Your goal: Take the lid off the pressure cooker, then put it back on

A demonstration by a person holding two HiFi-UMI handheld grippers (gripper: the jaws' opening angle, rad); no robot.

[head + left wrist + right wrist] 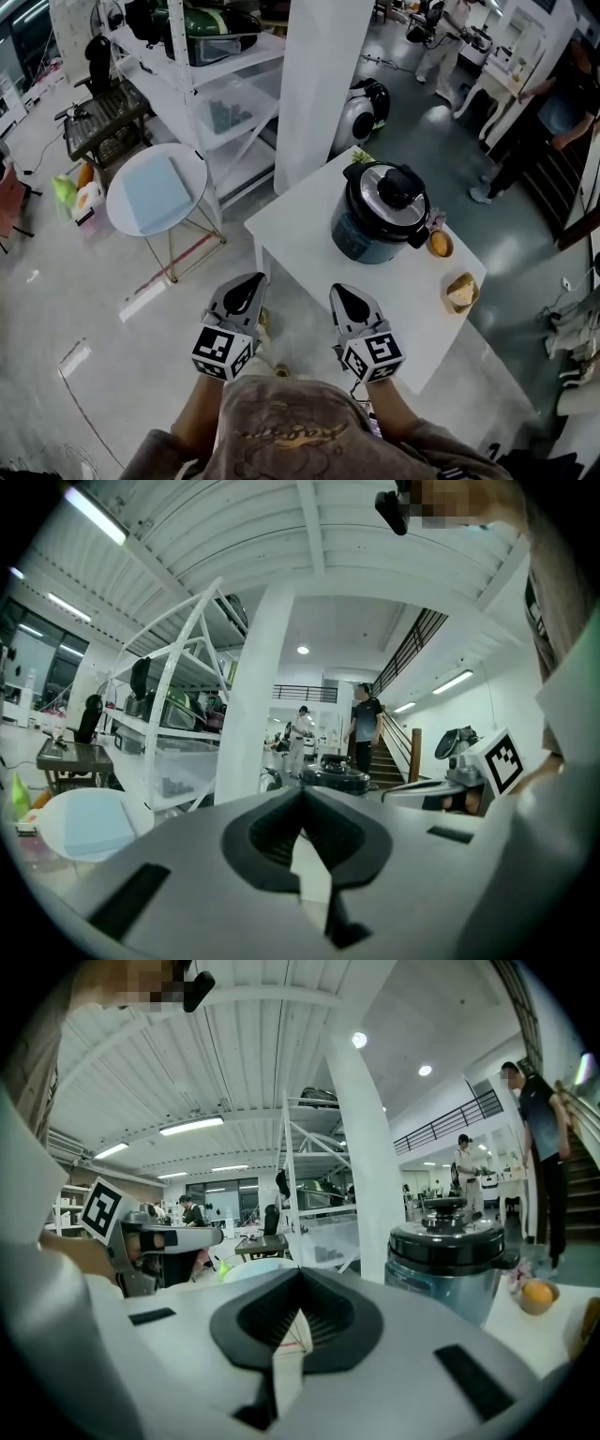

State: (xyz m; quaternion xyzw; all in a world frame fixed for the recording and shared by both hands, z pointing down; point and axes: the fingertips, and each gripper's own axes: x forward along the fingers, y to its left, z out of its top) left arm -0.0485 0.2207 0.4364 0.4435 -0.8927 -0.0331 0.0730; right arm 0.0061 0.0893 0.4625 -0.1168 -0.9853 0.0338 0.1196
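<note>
Shows the cooker (367, 236) standing upright on a white table (300, 234), set toward the far side and well apart from the near edge. Has a round, glossy body in dark blue-grey. Carries the lid (380, 199) seated flat on top and closed: a silver disc ringed by a black rim, with black stubs jutting past the rim on two sides. Bears a chunky black knob (401, 185) at the lid's centre. Sits level when viewed side-on in the right gripper view, rim meeting body all round, knob rising clear above.
</note>
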